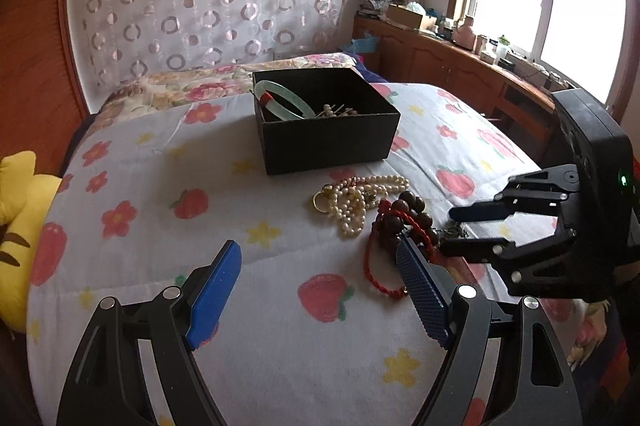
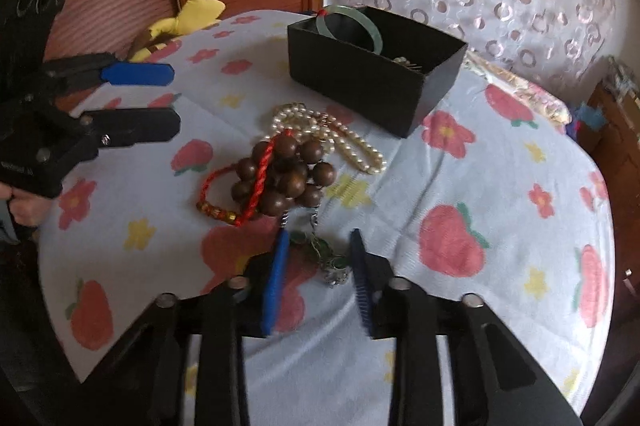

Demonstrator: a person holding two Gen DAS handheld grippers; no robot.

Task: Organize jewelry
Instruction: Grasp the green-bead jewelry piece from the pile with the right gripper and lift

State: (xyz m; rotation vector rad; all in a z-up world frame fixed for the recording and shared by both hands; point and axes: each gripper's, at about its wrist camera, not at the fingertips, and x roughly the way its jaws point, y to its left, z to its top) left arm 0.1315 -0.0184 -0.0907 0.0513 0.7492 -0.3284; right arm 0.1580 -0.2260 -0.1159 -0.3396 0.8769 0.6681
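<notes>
On the bed [image 1: 160,186], bangle [image 1: 284,102] boxed, pearls [image 1: 356,202] and beads [image 2: 284,178] wait; left tongs [image 1: 320,290] gape, right tongs [image 2: 320,266] straddle a green trinket [image 2: 324,254] ungripped.

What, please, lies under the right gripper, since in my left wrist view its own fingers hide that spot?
Observer: The right wrist view shows a small green-and-silver piece lying on the bedspread, between the fingers of the right gripper.
Operator: Thank you. Are the pads pressing on it yet?
Observer: Not as far as I can tell. The right gripper is open and narrowly set around the piece, and neither pad seems to be clamping it.
Operator: And how close is it to the wooden beads?
Observer: It sits just on the near side of the wooden beads, almost at their edge.
</notes>
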